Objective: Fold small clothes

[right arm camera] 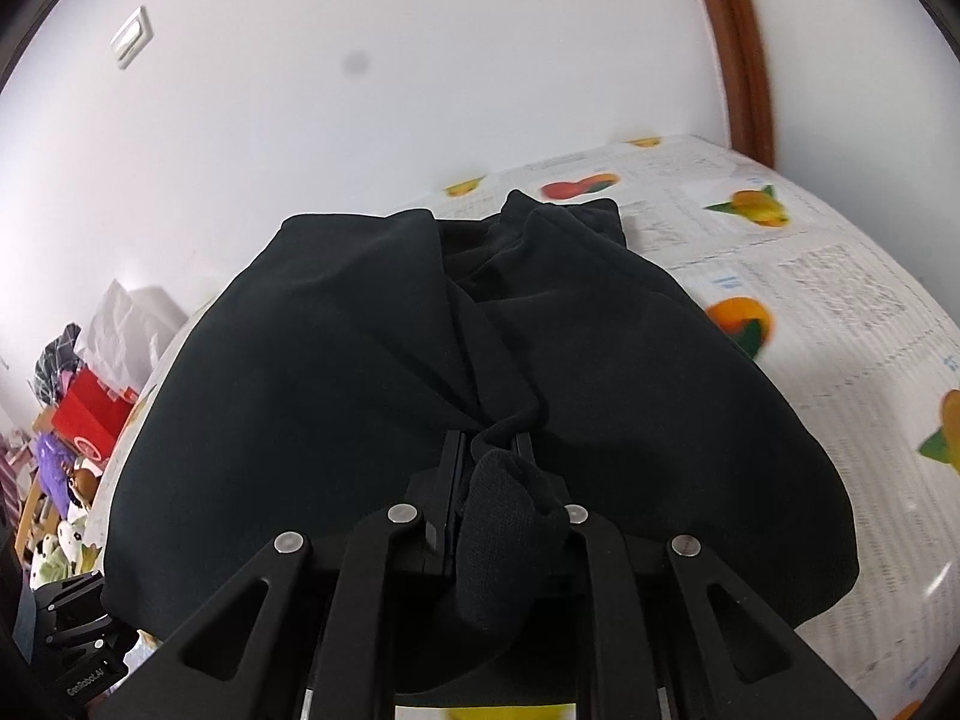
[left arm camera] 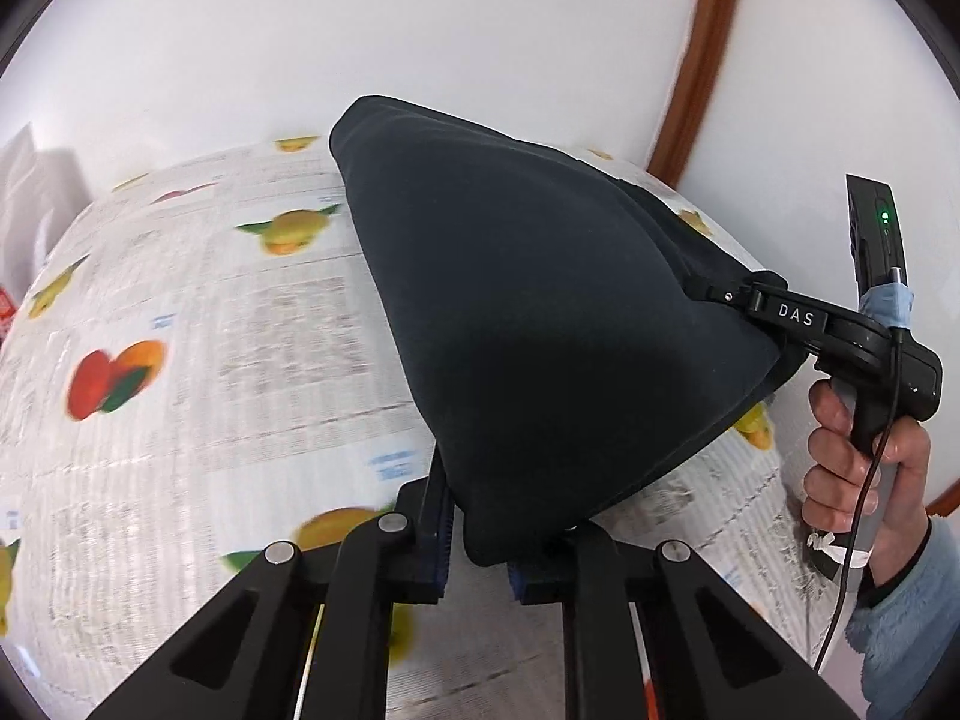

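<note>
Black fabric fills the middle of both views: it is the small garment (left arm camera: 528, 324), a dark soft piece lifted above the table (left arm camera: 198, 312) and stretched between the two tools. The left gripper (left arm camera: 474, 552) is clenched on one lower corner of the garment, and the cloth bulges out just above its fingers. The right gripper (left arm camera: 720, 295) pinches another corner on the right side of the table, so the fabric hangs between the two grips like a taut sheet. In the right wrist view the right gripper (right arm camera: 489, 450) has a bunch of the garment (right arm camera: 360, 360) squeezed between its closed fingers, with a ribbed cuff part hanging down over the linkage. The far part of the garment rests near the far edge of the table, close to the white wall (left arm camera: 420, 30). The table (right arm camera: 840, 276) carries a cloth printed with newspaper text and coloured fruits. The person's right hand (left arm camera: 864, 462) holds the handle of the right tool, with a light blue fleece sleeve (left arm camera: 906, 618) at the wrist. A brown wooden frame (left arm camera: 702, 60) runs up the wall beyond the far right corner. Colourful clutter (right arm camera: 78, 420) stands beyond the left edge of the table
</note>
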